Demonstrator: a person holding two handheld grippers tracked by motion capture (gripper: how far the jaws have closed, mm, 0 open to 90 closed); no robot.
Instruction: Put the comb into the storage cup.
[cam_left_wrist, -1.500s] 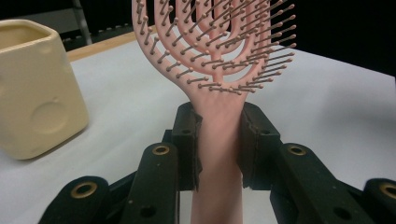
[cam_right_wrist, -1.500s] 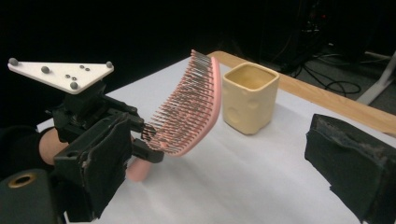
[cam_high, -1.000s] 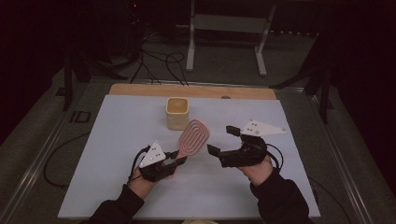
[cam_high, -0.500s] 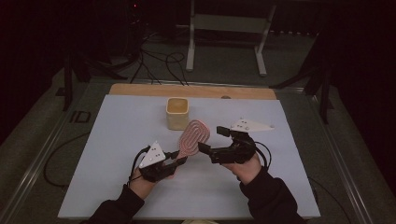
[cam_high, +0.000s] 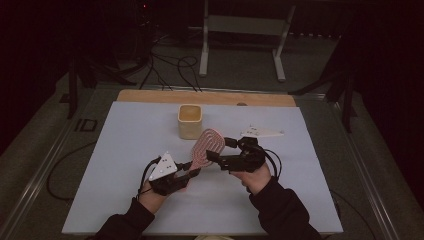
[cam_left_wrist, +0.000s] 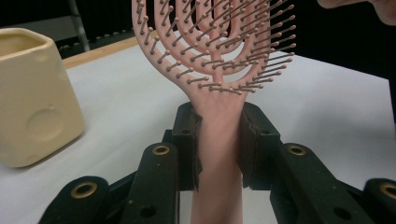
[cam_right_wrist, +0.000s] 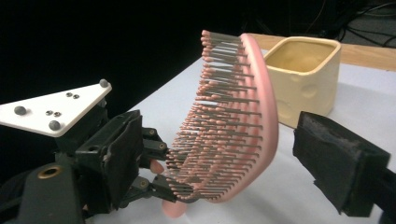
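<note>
Brush: pink plastic vented hairbrush (cam_high: 207, 145) | my left gripper (cam_left_wrist: 219, 140) clamps its handle | head rises between my right gripper (cam_high: 220, 149) jaws, closing, not yet touching.

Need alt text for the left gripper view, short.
The left claw is shut on the handle of a pink hairbrush, whose bristled head rises upright toward the top of the frame. A cream square cup stands on the white table at the left, apart from the brush.
</note>
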